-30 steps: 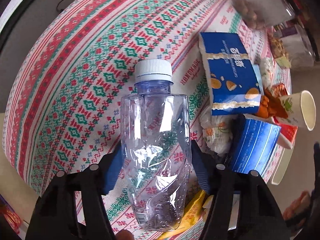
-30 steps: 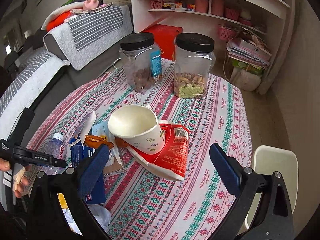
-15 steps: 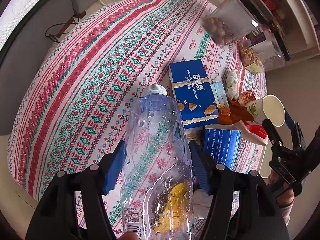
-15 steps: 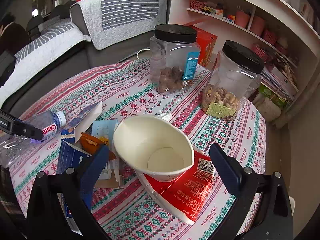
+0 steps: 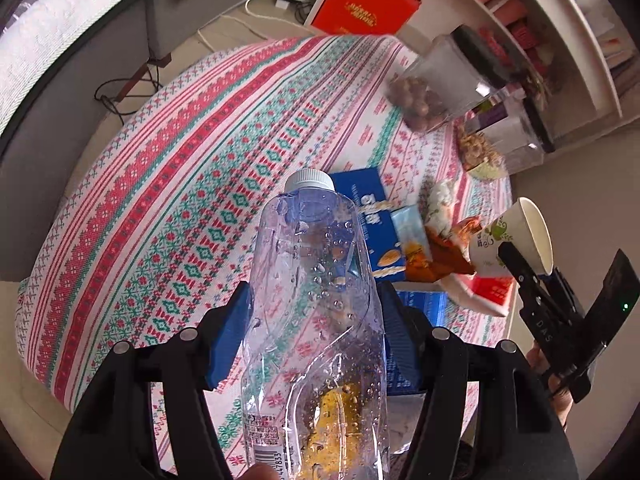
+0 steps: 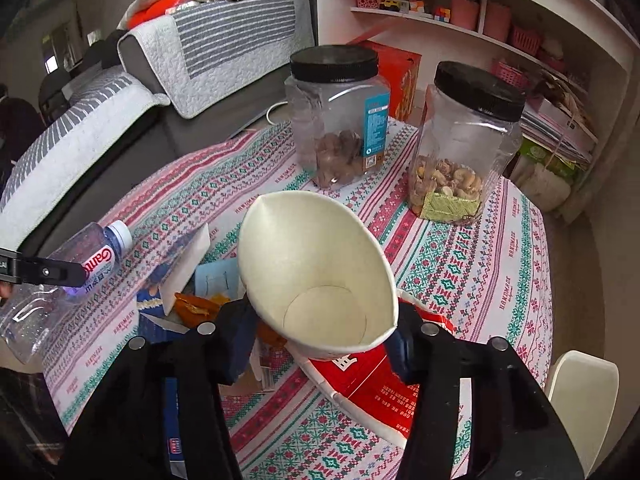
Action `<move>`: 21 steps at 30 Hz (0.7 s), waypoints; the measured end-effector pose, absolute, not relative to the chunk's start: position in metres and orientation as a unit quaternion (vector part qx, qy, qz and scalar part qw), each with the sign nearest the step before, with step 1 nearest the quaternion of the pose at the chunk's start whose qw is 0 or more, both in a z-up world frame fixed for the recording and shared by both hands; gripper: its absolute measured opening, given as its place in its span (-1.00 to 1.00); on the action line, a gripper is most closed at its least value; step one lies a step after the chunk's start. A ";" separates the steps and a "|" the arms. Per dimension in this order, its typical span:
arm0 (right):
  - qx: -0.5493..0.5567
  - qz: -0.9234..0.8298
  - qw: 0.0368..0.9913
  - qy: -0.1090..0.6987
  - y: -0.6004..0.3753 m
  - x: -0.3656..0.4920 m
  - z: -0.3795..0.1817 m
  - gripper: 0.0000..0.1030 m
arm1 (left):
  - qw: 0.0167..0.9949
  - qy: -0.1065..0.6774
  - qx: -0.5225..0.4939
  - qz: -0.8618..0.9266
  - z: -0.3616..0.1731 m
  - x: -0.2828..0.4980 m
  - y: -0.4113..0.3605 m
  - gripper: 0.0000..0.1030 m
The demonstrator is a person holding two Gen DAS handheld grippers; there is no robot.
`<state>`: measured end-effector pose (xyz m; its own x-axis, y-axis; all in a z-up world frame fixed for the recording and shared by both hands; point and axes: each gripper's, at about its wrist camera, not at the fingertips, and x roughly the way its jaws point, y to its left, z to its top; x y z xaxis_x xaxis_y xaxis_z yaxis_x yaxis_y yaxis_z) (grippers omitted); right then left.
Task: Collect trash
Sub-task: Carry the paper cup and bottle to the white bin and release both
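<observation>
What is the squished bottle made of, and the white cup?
The bottle looks like thin clear plastic: see-through, glossy, creased where the left gripper squeezes it, with a white ribbed cap. The cup looks like matte paper, its rim bent to an oval, between the right gripper's jaws.

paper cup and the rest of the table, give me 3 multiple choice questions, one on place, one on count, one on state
1. Where is the paper cup?
A. between the right gripper fingers
B. on the shelf
C. inside a jar

2. How many black-lidded jars stand on the tablecloth?
A. one
B. two
C. four

3. What state is the plastic bottle in?
A. capped and held by the left gripper
B. uncapped, lying flat
C. full of juice

Answers: 1 A, the fingers flank the cup. 2 B, a nut jar and a mixed-nut jar. 3 A, white cap on, pads pressing both sides.
</observation>
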<state>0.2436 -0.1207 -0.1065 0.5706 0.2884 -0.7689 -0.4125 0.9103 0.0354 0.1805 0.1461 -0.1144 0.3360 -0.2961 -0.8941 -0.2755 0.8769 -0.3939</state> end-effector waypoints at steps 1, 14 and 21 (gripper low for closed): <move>-0.068 0.198 0.885 0.415 -0.122 0.242 -0.102 -0.01 | 0.782 0.570 -0.251 -0.009 -0.111 0.180 0.146 0.22; 0.000 0.109 0.923 0.368 -0.180 0.215 -0.055 0.00 | 0.806 0.530 -0.261 -0.031 -0.096 0.182 0.123 0.22; 0.102 -0.022 0.922 0.372 -0.270 0.211 -0.050 0.01 | 0.820 0.519 -0.239 -0.038 -0.094 0.182 0.099 0.22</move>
<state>0.2106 -0.2695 -0.0495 0.7220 0.0359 -0.6909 0.1165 0.9781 0.1725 0.1823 0.0994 -0.0945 0.4582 -0.3096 -0.8332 -0.1860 0.8832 -0.4304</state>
